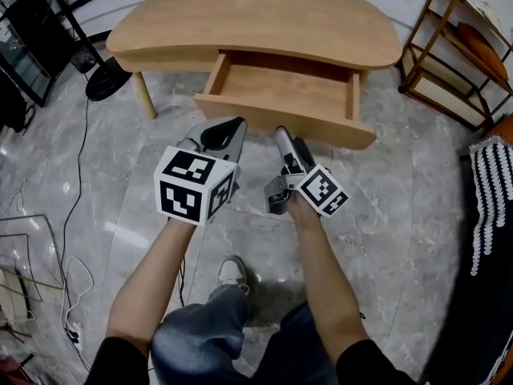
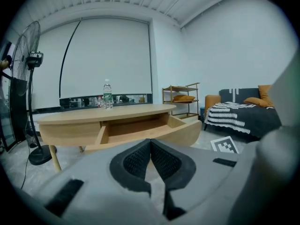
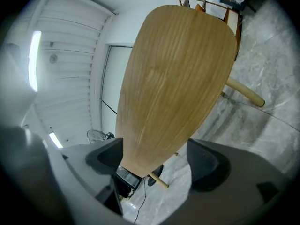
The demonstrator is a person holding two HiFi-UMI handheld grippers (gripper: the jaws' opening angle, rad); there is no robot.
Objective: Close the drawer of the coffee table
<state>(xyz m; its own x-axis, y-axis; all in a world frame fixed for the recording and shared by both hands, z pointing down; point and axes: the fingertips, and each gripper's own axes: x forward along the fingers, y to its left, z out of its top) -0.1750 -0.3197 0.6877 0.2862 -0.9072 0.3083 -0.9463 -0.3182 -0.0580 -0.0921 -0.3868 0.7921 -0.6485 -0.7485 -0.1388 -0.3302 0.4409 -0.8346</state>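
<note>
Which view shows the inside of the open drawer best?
The head view: it looks down into the drawer, showing its whole floor. The left gripper view sees it low, from the front corner. The right gripper view shows only a wooden face, no interior.

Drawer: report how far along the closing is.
Done: nothing; the drawer stands pulled out of the coffee table. In hand: the open right tool and shut left tool are held short of its front, empty. Remaining: push it fully in.
</note>
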